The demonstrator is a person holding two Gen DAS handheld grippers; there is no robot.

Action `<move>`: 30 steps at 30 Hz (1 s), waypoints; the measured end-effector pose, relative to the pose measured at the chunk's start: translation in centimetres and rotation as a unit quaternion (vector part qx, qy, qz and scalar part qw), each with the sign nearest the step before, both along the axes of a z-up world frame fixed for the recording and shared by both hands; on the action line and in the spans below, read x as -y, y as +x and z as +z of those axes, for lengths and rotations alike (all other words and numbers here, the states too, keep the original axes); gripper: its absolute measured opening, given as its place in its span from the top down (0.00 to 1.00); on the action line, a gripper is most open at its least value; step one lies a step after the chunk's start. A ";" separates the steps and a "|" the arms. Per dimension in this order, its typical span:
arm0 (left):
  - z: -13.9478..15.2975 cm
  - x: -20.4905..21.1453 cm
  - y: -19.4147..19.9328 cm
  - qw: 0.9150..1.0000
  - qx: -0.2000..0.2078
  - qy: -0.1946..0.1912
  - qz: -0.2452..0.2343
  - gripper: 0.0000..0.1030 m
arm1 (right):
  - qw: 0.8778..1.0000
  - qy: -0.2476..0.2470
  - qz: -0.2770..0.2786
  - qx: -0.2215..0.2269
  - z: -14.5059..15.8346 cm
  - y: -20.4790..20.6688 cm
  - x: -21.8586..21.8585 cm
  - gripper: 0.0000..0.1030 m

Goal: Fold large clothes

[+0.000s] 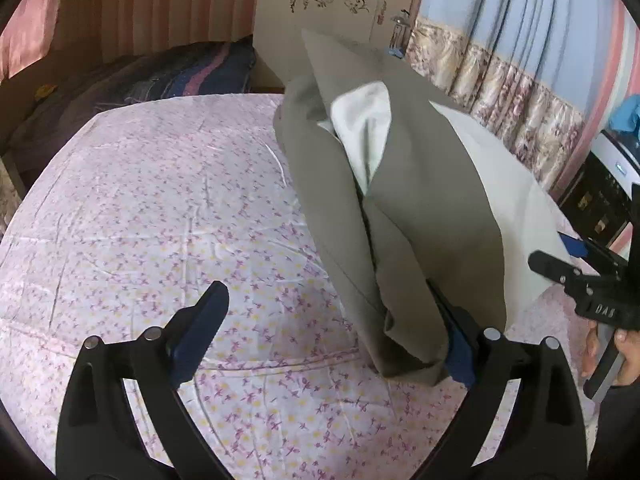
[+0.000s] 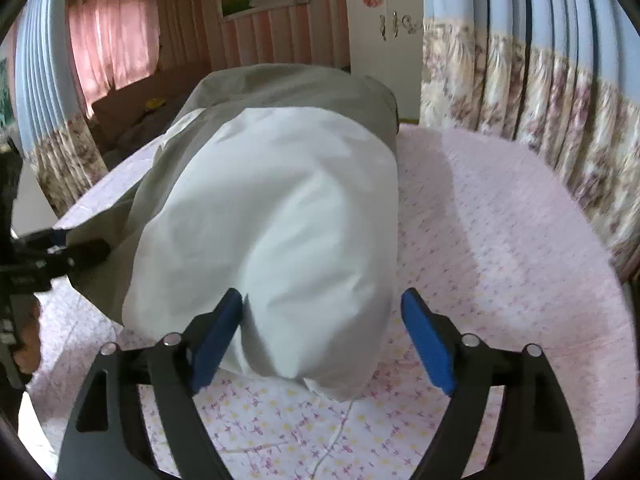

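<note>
Olive garment heaped on the floral bed, both tongs gaping.

The left tongs [image 1: 332, 328] stand apart, the olive garment [image 1: 420, 208] draped against the right-hand pad. The right tongs [image 2: 322, 336] also stand apart around its white lining [image 2: 272, 220], near the bed [image 2: 500, 240] edge.

Soft daylight through pink curtain [image 2: 112, 40]; dim room corners. Strong fisheye bending, dark vignette at edges. Slight motion blur on patterned drapes [image 2: 540, 100].
</note>
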State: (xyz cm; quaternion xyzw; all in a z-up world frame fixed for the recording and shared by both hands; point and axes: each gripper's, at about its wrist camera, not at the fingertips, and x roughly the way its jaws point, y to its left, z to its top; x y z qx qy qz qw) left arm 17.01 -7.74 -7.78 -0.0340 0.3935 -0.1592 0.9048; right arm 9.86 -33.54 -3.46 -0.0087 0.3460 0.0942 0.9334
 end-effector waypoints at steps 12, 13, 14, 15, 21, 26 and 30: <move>-1.5 -2.6 1.5 0.999 -0.020 -0.027 0.015 0.03 | 0.998 -0.055 -0.034 0.014 -0.5 -0.1 -0.7 0.05; -1.8 -2.8 1.8 0.999 -0.027 -0.035 0.013 0.03 | 0.997 -0.061 -0.034 0.014 -0.6 0.0 -0.8 0.04; -2.4 -3.3 2.2 0.998 -0.040 -0.052 0.011 0.03 | 0.997 -0.064 -0.034 0.014 -0.6 0.1 -0.9 0.04; -2.9 -3.7 2.4 0.997 -0.050 -0.065 0.009 0.03 | 0.997 -0.063 -0.034 0.011 -0.7 0.2 -0.9 0.04; -4.5 -4.6 2.8 0.996 -0.067 -0.060 0.025 0.03 | 0.998 -0.052 -0.036 0.006 -1.5 0.7 -0.6 0.03; -3.9 -3.0 2.0 0.999 -0.031 -0.003 0.033 0.03 | 0.998 -0.036 -0.044 0.010 -1.8 0.7 -0.4 0.02; -2.8 -2.6 0.8 0.999 0.006 0.012 0.047 0.03 | 0.998 -0.030 -0.052 0.027 -1.4 0.0 -0.4 0.02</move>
